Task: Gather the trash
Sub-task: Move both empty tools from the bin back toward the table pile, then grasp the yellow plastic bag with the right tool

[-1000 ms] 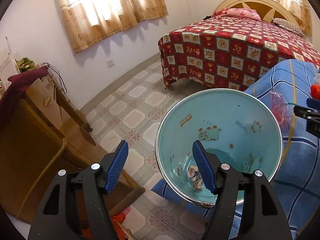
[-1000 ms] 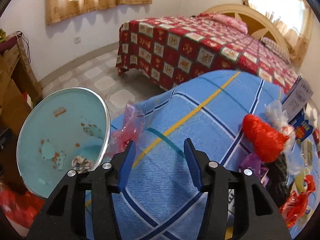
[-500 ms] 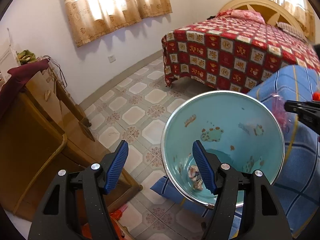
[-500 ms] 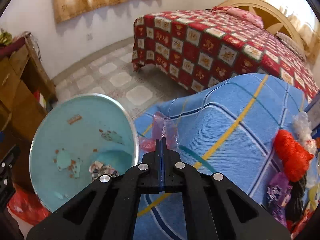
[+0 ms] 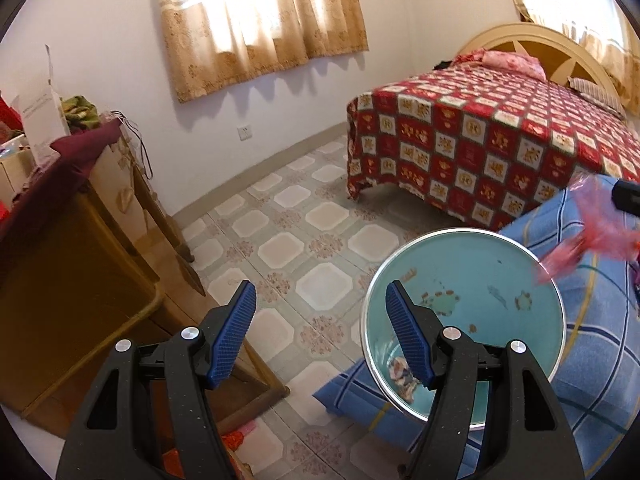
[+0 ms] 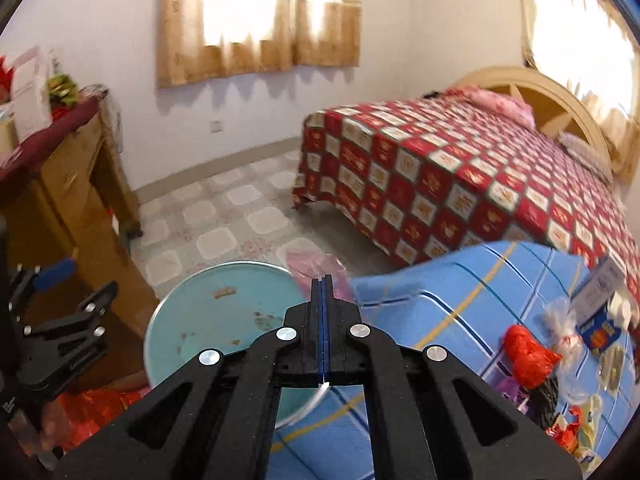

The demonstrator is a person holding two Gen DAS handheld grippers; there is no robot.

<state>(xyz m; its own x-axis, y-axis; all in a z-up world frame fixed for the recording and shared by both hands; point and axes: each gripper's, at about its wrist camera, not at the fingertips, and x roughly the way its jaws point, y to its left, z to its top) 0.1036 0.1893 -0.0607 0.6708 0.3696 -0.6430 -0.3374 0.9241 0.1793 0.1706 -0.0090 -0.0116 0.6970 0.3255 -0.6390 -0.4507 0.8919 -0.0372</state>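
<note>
**Thin Plastic Wrapper: Handling and Position**

Left gripper [image 5: 320, 336] — jaws apart, holding nothing, positioned beside the left rim of the teal bin [image 5: 520, 276]. Crumpled scraps already lie at the bin's bottom.

Right gripper [image 6: 322, 312] — jaws pressed together on the pink plastic wrapper [image 6: 316, 266]. The wrapper appears light, limp and slippery; pinch a bunched fold, not a single edge. It hangs just past the jaw tips, over the bin's right rim — above the blue blanket [image 6: 460, 292].

Both wrist views look down-forward, close above teal bin [image 5: 464, 312] [image 6: 224, 320]; shared: bin, bed [image 5: 480, 140] [image 6: 440, 172]
</note>
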